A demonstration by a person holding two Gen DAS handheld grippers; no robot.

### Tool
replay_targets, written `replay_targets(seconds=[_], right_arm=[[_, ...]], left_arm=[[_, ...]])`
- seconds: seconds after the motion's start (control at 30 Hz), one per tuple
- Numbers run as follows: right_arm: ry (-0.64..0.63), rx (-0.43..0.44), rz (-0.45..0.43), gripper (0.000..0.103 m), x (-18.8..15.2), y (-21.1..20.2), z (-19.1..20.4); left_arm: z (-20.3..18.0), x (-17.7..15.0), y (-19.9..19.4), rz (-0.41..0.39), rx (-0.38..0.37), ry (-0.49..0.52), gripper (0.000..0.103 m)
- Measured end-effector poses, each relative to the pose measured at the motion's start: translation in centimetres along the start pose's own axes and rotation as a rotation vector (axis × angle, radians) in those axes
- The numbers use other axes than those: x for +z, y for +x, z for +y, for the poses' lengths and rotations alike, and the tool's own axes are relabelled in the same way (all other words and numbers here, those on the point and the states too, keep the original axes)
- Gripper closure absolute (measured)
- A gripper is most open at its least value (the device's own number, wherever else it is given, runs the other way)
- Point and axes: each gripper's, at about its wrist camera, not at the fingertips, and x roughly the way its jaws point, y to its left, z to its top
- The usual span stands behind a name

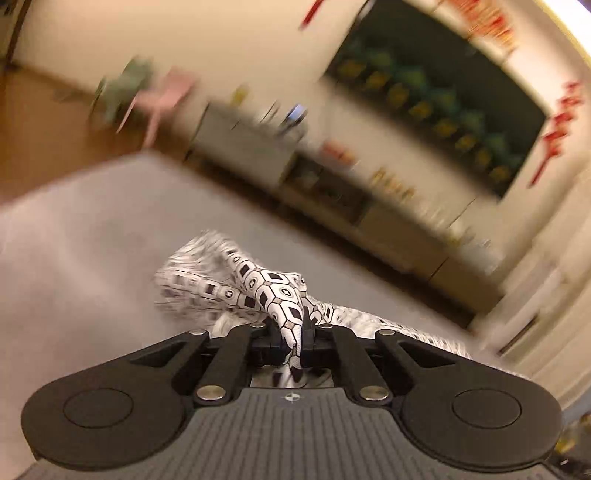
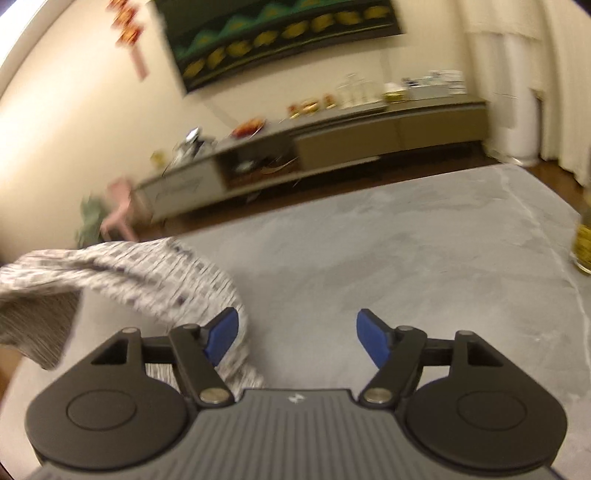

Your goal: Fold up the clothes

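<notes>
A white garment with a black geometric print hangs bunched above the grey surface. My left gripper is shut on a fold of it, cloth pinched between the fingers. In the right wrist view the same garment drapes across the left side, blurred, passing by the left blue pad. My right gripper is open and holds nothing; its pads stand wide apart over the grey surface.
A long low TV cabinet with clutter on top runs along the far wall under a dark picture. A pink stool stands at its left end. A yellow-filled glass sits at the right edge. Both views are motion-blurred.
</notes>
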Motion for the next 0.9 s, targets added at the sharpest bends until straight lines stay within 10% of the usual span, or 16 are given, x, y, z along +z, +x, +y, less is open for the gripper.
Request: replay_targets(seconds=[0.3, 0.43, 0.63, 0.9], right_arm=[[-0.260, 0.012, 0.081, 0.028, -5.4, 4.1, 7.5], [-0.398, -0.031, -0.006, 0.028, -6.1, 3.9, 9.8], [-0.672, -0.025, -0.172, 0.028, -7.2, 2.0, 13.1], [-1.260, -0.075, -0.062, 0.038, -10.5, 8.7, 19.8]], left_arm=[[2.8, -2.1, 1.3, 0.089, -0.108, -0.011, 0.097], [1.0, -3.2, 1.3, 0.136, -0.159, 0.105, 0.056], [1.9, -2.3, 0.2, 0.085, -0.177, 0.052, 0.058], [3.3, 0.6, -2.1, 0.001, -0.211, -0.059, 0.058]])
